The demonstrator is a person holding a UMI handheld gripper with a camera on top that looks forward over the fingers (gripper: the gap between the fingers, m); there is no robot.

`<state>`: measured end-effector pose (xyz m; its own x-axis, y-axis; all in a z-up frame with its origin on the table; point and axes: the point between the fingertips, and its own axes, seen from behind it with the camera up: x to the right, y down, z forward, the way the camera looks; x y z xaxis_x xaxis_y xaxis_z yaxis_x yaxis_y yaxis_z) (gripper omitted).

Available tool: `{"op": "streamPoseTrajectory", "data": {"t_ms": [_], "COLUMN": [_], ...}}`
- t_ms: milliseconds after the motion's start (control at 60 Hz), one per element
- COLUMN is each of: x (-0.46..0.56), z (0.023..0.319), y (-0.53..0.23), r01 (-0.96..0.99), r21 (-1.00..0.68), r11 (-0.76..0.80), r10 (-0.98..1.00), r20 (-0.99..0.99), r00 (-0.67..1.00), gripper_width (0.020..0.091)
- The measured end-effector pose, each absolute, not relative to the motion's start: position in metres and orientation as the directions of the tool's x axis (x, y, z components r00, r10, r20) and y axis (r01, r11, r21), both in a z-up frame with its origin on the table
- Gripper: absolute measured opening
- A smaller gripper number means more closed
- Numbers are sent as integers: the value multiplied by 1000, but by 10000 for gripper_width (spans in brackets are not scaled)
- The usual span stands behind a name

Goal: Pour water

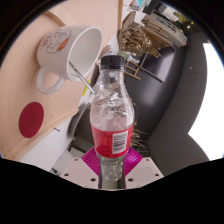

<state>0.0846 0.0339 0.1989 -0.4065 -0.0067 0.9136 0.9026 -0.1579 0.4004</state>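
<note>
Tool [112, 165] pinching bottle [110, 112], tilted toward white mug [68, 55], pale table [25, 85]

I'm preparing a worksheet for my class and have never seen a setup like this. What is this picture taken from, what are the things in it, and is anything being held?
There is no robot here: a person carries a hand-held gripper with two fingers. The single picture comes from a wide-angle camera riding on that gripper, looking forward along the fingers, so the whole scene appears tilted.

Between the fingers stands a clear plastic bottle with a red label and no cap. The fingers' pink pads press on its lower part from both sides, so the bottle is held.

Just beyond the bottle's open mouth is a white ceramic mug with a handle, resting on a light wooden table. A small red round disc lies on the table near the mug. The cluttered background is too unclear to name.
</note>
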Motion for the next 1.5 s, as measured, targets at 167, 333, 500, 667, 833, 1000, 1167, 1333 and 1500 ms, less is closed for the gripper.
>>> {"op": "streamPoseTrajectory", "data": {"t_ms": [167, 333, 500, 667, 833, 1000, 1167, 1333, 1500], "x": [95, 103, 79, 63, 53, 58, 72, 75, 75], "z": [203, 202, 165, 116, 79, 54, 56, 57, 54], "y": [26, 8, 1, 2, 2, 4, 7, 6, -3], "r01": [974, 846, 466, 232, 143, 76, 34, 14, -21], "r21": [105, -447, -807, -887, -900, -905, -921, -926, -903], "r11": [-202, -291, -362, -399, -412, -418, -388, -377, -429], "r10": [28, 44, 108, 142, 165, 133, 100, 104, 93], "r20": [994, 877, 460, 190, 81, 22, -6, -28, -67], "r00": [-102, 479, 881, 971, 983, 991, 995, 994, 993], "gripper_width": [250, 251, 252, 251, 253, 270, 278, 392, 817]}}
